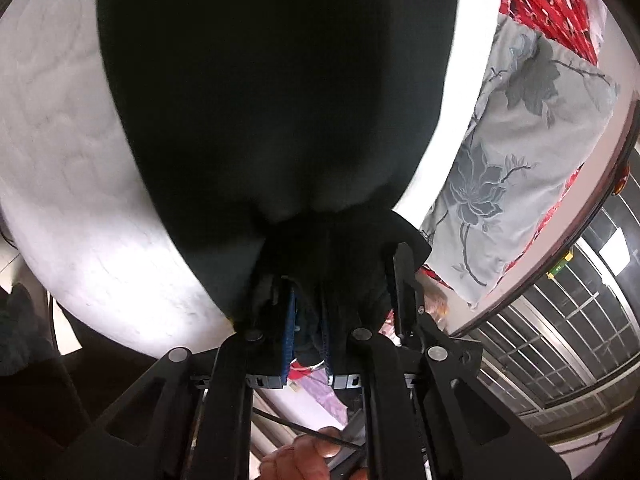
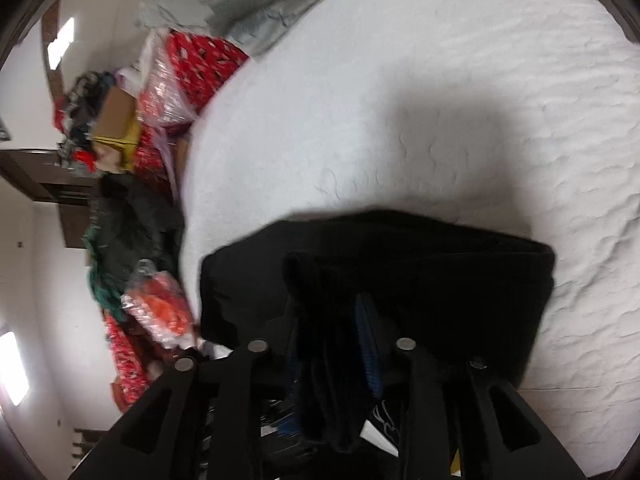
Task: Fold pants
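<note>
The black pants [image 1: 272, 92] stretch away from my left gripper [image 1: 310, 300] over the white bed [image 1: 68, 184]. The left gripper is shut on a bunched edge of the pants, its blue pads pressed on the cloth. In the right wrist view the pants [image 2: 420, 264] show as a folded black bundle lifted over the white bed [image 2: 400, 92]. My right gripper [image 2: 340, 344] is shut on another bunch of the same cloth, which hangs down between the fingers.
A grey floral pillow [image 1: 520, 152] and a red patterned cloth [image 1: 552, 4] lie at the bed's far side. Beside the bed stand piles of bagged clothes [image 2: 172, 80], a cardboard box [image 2: 116, 120] and dark garments [image 2: 132, 220]. A window grille [image 1: 560, 320] is at right.
</note>
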`<state>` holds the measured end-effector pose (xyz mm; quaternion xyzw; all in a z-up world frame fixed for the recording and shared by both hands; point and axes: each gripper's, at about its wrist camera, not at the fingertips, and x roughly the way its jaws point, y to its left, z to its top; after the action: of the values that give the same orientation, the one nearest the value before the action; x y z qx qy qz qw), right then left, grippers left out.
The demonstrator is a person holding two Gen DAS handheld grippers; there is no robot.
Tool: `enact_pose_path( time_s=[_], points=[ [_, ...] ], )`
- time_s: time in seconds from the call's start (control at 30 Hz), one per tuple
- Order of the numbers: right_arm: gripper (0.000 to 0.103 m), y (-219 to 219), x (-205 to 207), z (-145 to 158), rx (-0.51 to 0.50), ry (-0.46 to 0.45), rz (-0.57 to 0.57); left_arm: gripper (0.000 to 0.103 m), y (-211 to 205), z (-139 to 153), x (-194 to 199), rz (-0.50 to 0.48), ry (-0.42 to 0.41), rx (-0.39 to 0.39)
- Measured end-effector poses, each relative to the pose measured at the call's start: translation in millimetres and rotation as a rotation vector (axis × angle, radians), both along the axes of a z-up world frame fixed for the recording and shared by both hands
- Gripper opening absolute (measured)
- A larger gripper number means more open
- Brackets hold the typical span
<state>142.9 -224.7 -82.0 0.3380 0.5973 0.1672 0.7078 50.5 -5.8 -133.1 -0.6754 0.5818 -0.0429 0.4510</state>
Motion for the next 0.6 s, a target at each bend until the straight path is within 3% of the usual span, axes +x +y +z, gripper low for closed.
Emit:
enact_pose_path(
  time_s=[0.13,0.2,0.27,0.33,0.4,0.5,0.6],
  points=[
    [0.034,1.9,-8.3,25.9,-0.003,-0.046,0.003,0.009,20.9,10.2,1.9,-0.034,-0.061,0.076],
    [0.045,-10.3,-23.9,48.1,0.054,-0.098,-0.021,0.015,31.0,22.4,5.9,-0.082,-0.12,0.154],
    [0.058,-26.2,-42.7,60.3,0.114,-0.137,-0.053,0.044,36.7,33.4,9.4,-0.15,-0.175,0.233],
    [0.07,-46.0,-70.9,62.6,0.162,-0.159,-0.105,0.057,40.1,43.0,12.2,-0.214,-0.222,0.317],
    [0.074,-64.6,-96.0,47.0,0.208,-0.127,-0.175,0.057,38.5,48.2,10.9,-0.243,-0.28,0.348],
    [0.074,-79.0,-120.9,1.2,0.336,-0.002,-0.282,0.059,20.9,47.2,18.0,-0.304,-0.31,0.357],
    [0.074,-82.5,-129.3,-31.1,0.424,0.071,-0.374,0.059,0.4,42.2,25.5,-0.402,-0.313,0.454]
  ],
)
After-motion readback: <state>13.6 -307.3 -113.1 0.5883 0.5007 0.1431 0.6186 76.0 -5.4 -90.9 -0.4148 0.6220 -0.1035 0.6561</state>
